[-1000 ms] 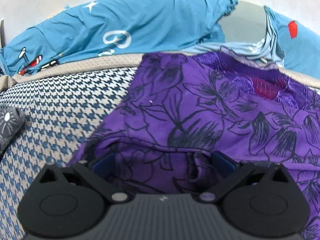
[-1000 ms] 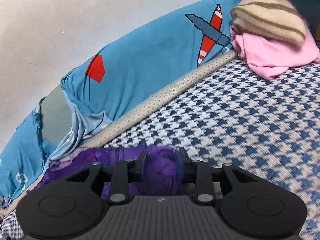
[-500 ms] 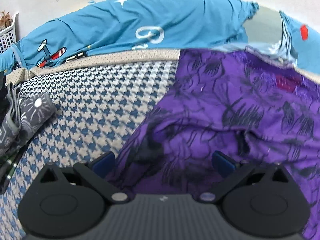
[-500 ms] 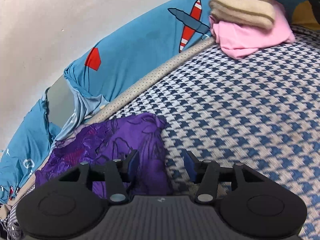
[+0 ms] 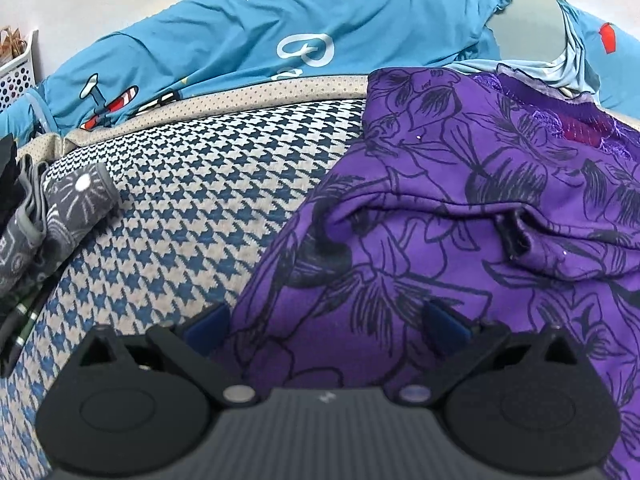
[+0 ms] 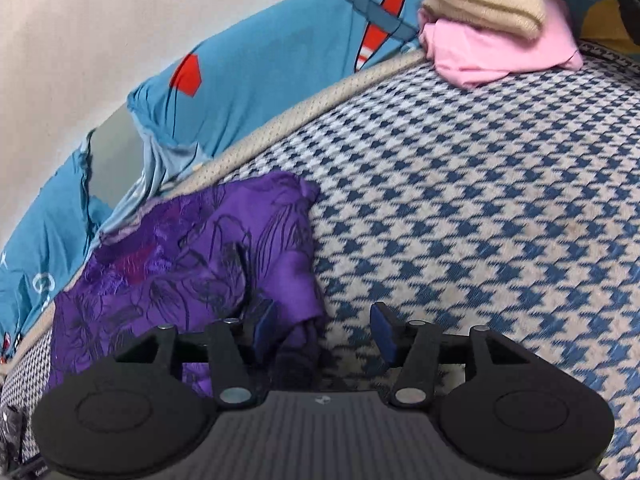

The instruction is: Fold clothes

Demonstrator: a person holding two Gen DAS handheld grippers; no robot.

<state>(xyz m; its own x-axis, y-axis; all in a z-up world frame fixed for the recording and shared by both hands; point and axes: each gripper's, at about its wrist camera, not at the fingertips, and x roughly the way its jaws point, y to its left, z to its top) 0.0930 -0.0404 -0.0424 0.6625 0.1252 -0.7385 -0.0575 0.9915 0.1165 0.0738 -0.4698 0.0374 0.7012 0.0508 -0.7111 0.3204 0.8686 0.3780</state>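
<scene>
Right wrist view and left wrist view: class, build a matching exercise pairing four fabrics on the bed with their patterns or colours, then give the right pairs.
Things:
1. garment near the tools
2. mattress cover
3. folded piece under the striped knit
4. rolled cloth at the left edge

Looks:
A. plain pink
B. grey with white line print
C. purple with dark flower outlines
D. blue and white houndstooth

Pairs: 1-C, 2-D, 3-A, 4-B

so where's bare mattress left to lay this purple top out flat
Mostly to the right of the purple floral top: open houndstooth mattress up to the pink garment. A narrower strip lies between the top and the grey rolled clothes, crowded at the left edge.
</scene>
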